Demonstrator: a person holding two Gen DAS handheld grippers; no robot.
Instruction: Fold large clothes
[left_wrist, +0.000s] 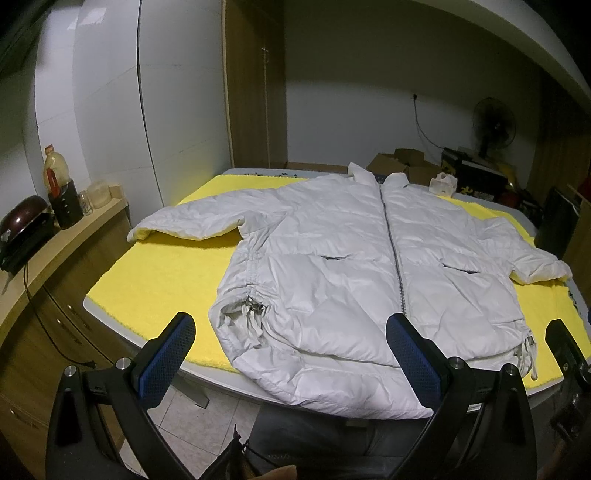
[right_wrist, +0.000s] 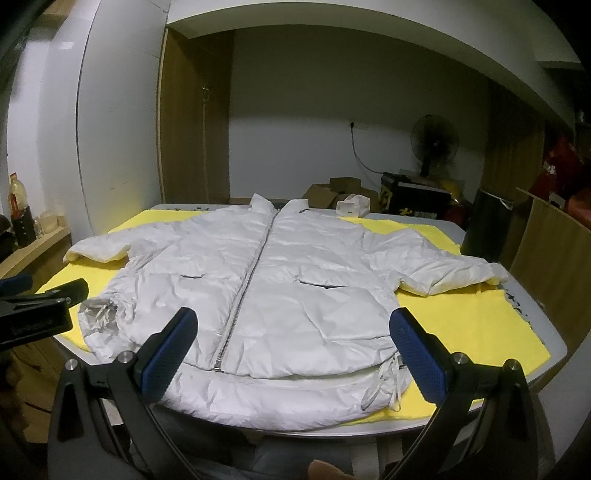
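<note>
White jacket (left_wrist: 354, 266) flat, left tongs (left_wrist: 291, 354) agape.

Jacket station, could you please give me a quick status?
Left gripper open, right gripper open, both empty. White jacket flat, zipped, unfolded on yellow mat. Nothing in the way.

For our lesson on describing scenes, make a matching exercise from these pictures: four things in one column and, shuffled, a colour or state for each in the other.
Things:
1. jacket
2. towel
3. zip
4. left tool

Descriptions:
A. yellow, spread under the garment
B. open, holding nothing
C. white, lying flat with sleeves out
D. closed, running up the front

Pairs: 1-C, 2-A, 3-D, 4-B
</note>
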